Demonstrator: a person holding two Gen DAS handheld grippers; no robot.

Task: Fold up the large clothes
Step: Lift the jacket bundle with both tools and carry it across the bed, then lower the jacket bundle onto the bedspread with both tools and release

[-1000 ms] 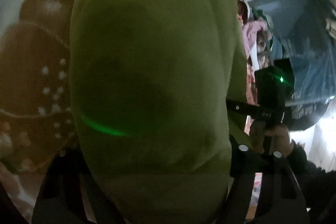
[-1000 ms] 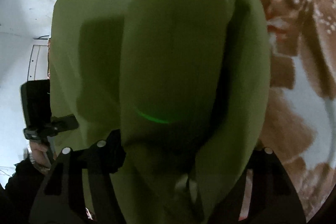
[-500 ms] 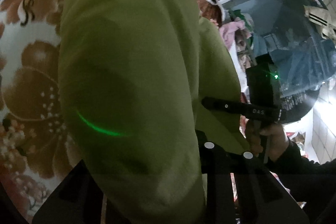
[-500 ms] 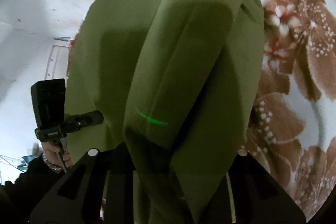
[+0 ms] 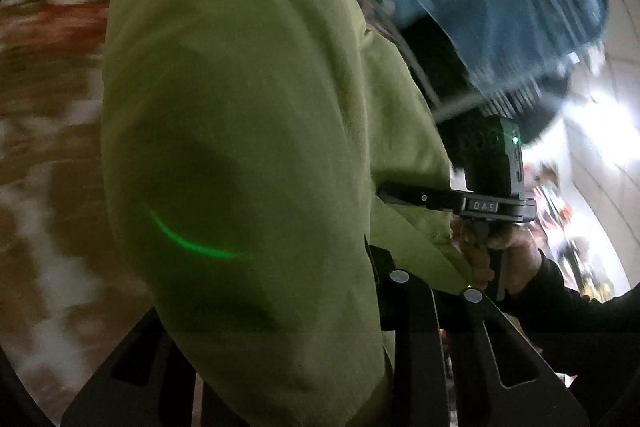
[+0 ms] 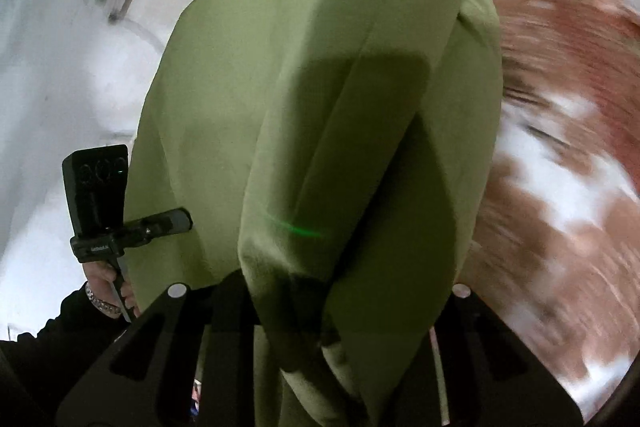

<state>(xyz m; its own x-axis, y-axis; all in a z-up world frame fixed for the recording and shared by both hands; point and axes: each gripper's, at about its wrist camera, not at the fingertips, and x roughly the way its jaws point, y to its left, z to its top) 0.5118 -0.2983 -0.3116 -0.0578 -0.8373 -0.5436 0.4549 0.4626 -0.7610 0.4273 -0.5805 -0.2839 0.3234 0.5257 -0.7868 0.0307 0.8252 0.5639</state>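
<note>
A large green garment (image 5: 240, 147) is held up between the two claws, above a floral brown-and-white bedspread (image 5: 48, 107) that shows blurred at nine o'clock in the left wrist view and at three o'clock in the right wrist view. The left claw (image 5: 288, 367) is seen narrowed onto a thick bunch of the cloth, which spills over its fingers and fills the middle of the view; the jaws were closing within the last second and the fabric is now pinched between them. The right claw (image 6: 316, 347) is likewise narrowed onto a folded edge of the same garment (image 6: 340, 107), its jaws having just closed too. In the left wrist view the right claw's black finger is seen at three o'clock, laid against the cloth. Several risks are judged from here. The bunched grip may be released unevenly, so that a layer slips out and the fold is lost. The hanging part may be dragged across the bedspread and creased. Since most of each view is covered by cloth, the lower hem cannot be seen, and a skewed fold may be laid down unnoticed.
</note>
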